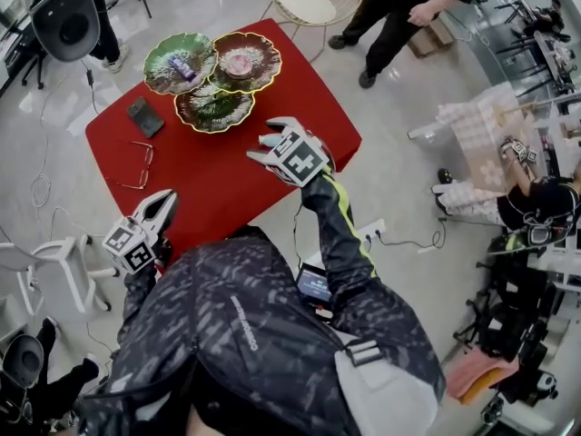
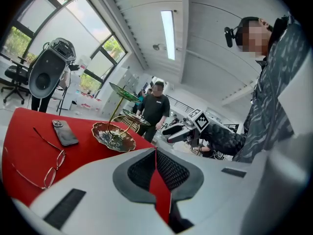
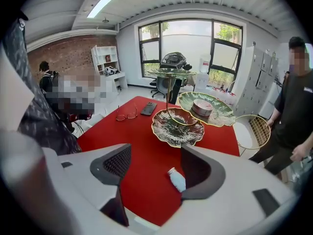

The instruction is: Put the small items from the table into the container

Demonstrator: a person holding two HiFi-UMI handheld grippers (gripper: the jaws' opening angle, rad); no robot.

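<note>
A red table (image 1: 218, 175) carries a three-dish leaf-shaped stand (image 1: 213, 107). One upper dish holds a round pink tin (image 1: 241, 64), the other a small purple item (image 1: 182, 66). A small pale tube (image 3: 177, 179) lies on the cloth between the jaws of my open right gripper (image 3: 156, 153), close to its right pad and not gripped. In the head view that gripper (image 1: 265, 142) hovers just in front of the stand. A black phone (image 1: 145, 116) and a pair of glasses (image 1: 136, 166) lie at the table's left. My left gripper (image 1: 162, 205) is shut and empty at the near left corner.
A person in black (image 1: 399, 12) stands beyond the table's far right corner, next to a gold wire stool (image 1: 318, 3). Cables (image 1: 41, 189) trail over the floor at left. A white stool (image 1: 64, 262) stands by my left side. Another person (image 1: 508, 198) sits at right.
</note>
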